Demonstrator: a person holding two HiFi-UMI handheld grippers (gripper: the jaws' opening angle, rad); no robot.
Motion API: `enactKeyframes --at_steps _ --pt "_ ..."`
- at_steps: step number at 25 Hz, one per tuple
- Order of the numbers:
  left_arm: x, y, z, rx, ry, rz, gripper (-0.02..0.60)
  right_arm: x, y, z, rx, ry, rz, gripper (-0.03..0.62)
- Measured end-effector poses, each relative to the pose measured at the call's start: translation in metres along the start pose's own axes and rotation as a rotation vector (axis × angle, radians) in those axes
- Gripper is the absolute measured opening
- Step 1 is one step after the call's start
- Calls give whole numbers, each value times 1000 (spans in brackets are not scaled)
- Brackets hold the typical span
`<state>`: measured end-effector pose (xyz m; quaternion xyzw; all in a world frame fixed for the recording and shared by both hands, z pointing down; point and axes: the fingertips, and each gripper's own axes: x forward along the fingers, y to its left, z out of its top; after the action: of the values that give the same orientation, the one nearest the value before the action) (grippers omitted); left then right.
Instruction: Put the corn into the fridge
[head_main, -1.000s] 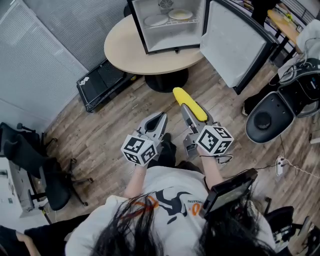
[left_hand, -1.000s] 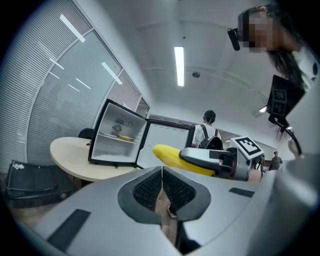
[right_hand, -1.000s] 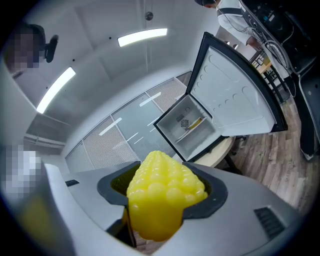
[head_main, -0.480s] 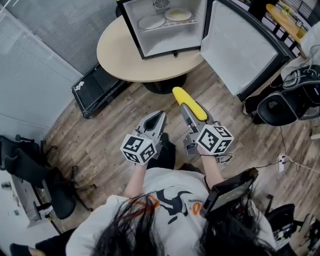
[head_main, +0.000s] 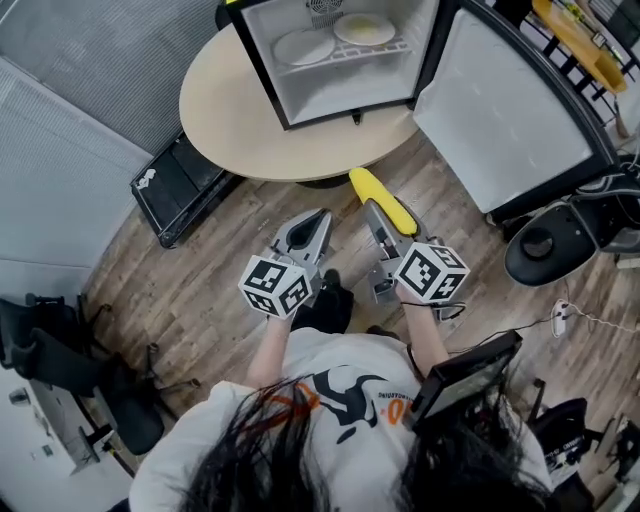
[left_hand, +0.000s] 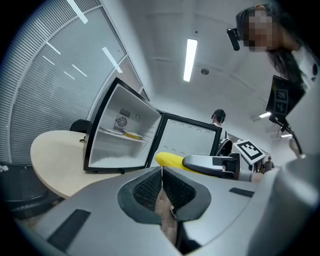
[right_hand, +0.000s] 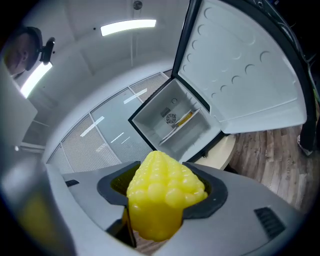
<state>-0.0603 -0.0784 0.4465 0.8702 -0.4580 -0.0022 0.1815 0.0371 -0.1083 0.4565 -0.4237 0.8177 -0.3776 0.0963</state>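
You have moved closer to the round table (head_main: 225, 115), and its edge now sits just ahead of both grippers. Your right gripper (head_main: 376, 214) clamps the corn (head_main: 379, 196), whose yellow tip juts past the jaws toward the open fridge (head_main: 262, 70) on the table. Your left gripper (head_main: 318, 222), beside it, has its jaws pressed together on nothing.

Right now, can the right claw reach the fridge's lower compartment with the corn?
Probably yes. The door of the fridge stands wide open, the lower compartment looks bare, and nothing stands between the right claw, shut on the corn, and the opening.
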Motion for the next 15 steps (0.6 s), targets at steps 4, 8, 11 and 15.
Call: enactKeyframes --at_steps 4,8,11,15 --pt "11 32 11 -5 1 -13 12 33 0 3 0 1 -23 268" --pt "20 61 20 -11 3 -28 12 62 2 3 4 2 -41 268" --pt "26 77 23 -13 15 -51 12 78 3 1 13 2 -59 268" --pt "34 90 25 -7 29 -86 12 95 3 -1 28 -6 -79 268"
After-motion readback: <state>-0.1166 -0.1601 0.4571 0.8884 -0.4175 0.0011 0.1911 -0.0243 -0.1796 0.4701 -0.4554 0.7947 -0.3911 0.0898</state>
